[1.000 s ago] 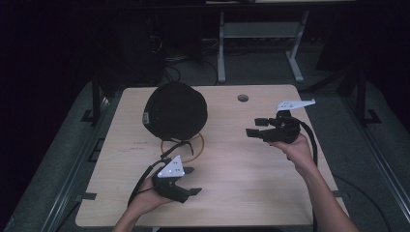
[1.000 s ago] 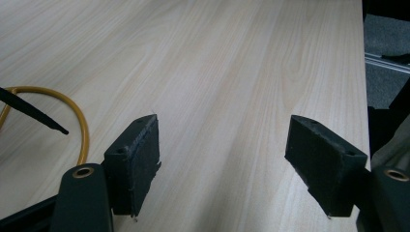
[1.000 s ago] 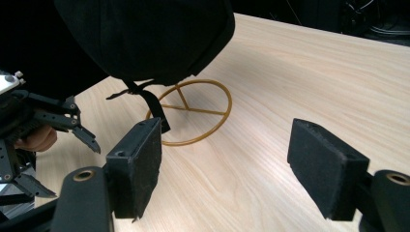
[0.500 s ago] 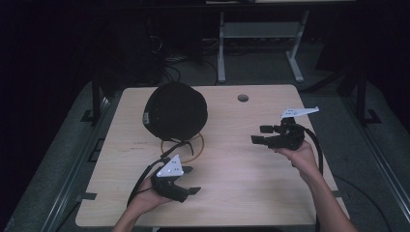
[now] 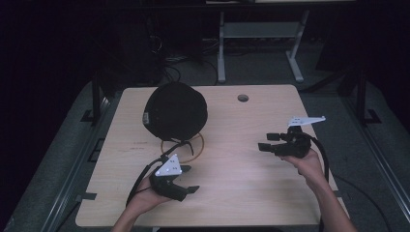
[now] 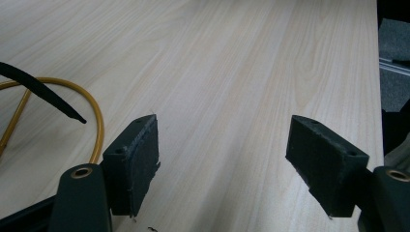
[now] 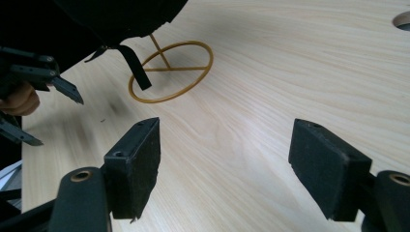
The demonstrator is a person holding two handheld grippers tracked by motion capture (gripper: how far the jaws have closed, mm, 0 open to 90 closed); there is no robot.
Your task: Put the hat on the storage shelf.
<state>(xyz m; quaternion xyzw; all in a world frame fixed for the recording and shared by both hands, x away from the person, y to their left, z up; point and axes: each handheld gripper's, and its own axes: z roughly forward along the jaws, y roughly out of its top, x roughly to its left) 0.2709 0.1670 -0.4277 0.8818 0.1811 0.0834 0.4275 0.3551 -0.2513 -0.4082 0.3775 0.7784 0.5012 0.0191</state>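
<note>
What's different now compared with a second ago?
The right gripper has sunk toward the table and drawn nearer the person, jaws open, holding nothing. The left gripper, the black cap and its yellow stand stayed put.

Blk tools (image 5: 186, 180), grey tri plates, blk cables

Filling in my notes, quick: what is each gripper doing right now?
Left gripper: open, holding nothing, above the table.
Right gripper: open, holding nothing.
</note>
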